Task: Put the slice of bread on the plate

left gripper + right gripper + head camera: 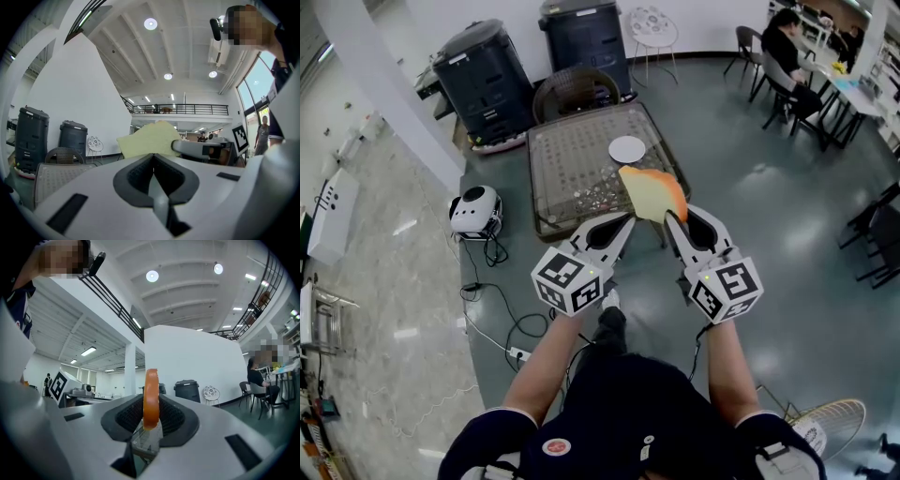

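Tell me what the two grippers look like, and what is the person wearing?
The left gripper and right gripper are pale grey wedges with dark grey ribbed pads inside. Each carries a white cube printed with black square markers. The person wears a dark navy top with short sleeves and a round badge.
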The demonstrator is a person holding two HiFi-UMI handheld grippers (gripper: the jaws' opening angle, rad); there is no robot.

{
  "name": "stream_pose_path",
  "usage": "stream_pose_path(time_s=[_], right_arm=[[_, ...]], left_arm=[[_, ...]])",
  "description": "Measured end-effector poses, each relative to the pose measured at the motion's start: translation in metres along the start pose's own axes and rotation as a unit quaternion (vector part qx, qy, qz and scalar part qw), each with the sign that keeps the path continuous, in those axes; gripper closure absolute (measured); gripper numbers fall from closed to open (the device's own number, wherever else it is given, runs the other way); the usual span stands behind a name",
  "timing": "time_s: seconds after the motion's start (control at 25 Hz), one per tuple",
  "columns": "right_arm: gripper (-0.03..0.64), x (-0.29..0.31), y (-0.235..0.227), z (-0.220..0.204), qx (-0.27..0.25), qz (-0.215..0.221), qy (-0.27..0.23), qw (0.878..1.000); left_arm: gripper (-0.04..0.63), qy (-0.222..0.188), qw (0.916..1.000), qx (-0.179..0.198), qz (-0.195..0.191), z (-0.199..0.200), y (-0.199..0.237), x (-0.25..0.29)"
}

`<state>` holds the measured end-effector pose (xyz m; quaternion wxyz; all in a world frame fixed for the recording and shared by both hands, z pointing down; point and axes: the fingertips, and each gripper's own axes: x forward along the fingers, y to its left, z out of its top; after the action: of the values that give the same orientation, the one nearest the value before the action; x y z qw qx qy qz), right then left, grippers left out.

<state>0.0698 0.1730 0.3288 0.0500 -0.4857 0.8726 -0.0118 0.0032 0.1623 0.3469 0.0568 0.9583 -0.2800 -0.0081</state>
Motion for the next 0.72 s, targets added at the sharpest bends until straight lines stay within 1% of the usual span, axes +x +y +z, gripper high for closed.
stream_pose_path(time_s=[0.36, 0.72], right_arm=[[0.528, 0.063, -0.041, -0.011, 0.012, -0.008, 0.013, 1.000], [0.528, 0.147, -0.082, -0.016, 0.014, -0.034, 0.030, 0.999]], left_arm=[[0.589, 0.001, 0.9999, -0.014, -0.008, 0.000, 0.068, 0.039], [0.589, 0.003, 0.9992, -0.028, -0.028, 0.009, 0.157, 0.080]])
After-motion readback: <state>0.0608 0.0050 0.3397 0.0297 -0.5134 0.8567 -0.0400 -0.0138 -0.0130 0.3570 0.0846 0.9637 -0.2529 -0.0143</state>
